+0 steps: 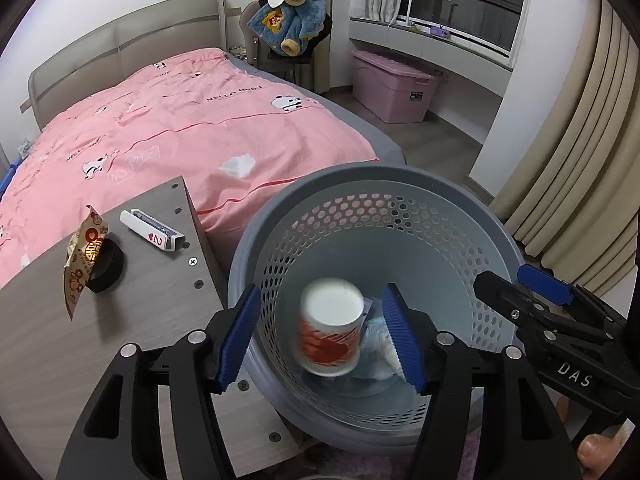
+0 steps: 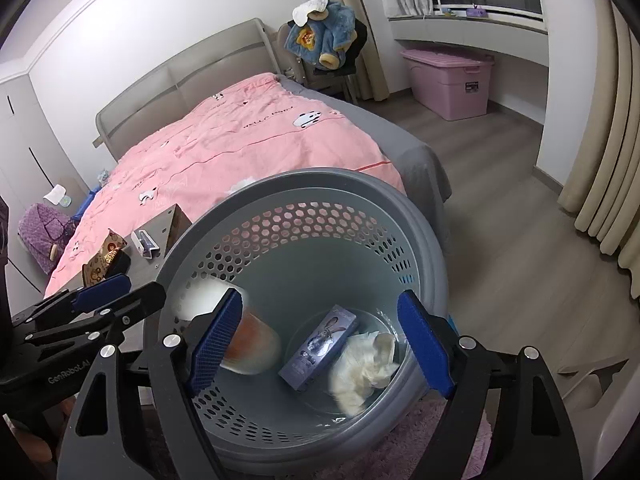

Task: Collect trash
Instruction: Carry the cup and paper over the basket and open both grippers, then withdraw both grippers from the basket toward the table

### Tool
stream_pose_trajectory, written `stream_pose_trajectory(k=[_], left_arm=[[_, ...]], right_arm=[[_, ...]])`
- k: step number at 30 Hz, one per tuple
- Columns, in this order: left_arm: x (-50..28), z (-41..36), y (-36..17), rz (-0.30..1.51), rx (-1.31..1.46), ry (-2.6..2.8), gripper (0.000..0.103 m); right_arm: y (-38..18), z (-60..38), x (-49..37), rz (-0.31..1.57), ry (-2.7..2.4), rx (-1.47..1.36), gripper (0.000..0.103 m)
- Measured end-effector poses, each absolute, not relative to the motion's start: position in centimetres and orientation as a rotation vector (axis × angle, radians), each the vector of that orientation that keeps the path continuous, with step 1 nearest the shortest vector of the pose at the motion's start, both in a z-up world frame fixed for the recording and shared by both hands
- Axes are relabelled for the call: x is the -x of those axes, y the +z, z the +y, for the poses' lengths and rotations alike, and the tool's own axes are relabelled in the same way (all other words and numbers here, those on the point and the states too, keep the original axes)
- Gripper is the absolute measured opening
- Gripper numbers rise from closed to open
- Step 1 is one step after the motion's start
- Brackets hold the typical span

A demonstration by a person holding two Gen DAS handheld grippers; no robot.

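We hold both grippers over the bin (image 1: 372,184). Left gripper (image 1: 324,336) released, right gripper (image 2: 320,340) released; the cup (image 1: 332,330) (blurred) sits mid-frame, touching neither pad, above box (image 2: 318,346) and tissue (image 2: 366,364).

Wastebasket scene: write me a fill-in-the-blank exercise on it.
1. The paper cup, blurred, is inside the grey ____.
2. The wastebasket has walls pierced with ____.
3. The snack wrapper leans on a black roll on the ____.
4. The quilt on the bed is ____.

Missing: wastebasket; holes; table; pink
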State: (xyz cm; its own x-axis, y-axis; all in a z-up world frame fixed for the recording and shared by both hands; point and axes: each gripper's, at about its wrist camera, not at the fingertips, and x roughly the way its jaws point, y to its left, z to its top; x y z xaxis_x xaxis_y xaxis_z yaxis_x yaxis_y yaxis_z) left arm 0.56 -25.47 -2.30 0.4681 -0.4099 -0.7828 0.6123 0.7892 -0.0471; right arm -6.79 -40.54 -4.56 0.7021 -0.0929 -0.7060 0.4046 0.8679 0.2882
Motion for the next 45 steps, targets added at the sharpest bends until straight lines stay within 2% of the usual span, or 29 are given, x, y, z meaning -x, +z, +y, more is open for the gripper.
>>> stream_pose_trajectory(k=[15, 45], left_arm=[[-0.5, -24.5, -2.1, 0.872, -0.242, -0.616, 0.066], [-0.2, -19.6, -1.7, 0.847, -0.198, -0.556, 0.067]], right_arm=[[-4.6, -40.3, 7.3, 0.749, -0.296, -0.453, 0.078], [-4.0, -36.6, 7.2, 0.762, -0.268, -0.407, 0.078]])
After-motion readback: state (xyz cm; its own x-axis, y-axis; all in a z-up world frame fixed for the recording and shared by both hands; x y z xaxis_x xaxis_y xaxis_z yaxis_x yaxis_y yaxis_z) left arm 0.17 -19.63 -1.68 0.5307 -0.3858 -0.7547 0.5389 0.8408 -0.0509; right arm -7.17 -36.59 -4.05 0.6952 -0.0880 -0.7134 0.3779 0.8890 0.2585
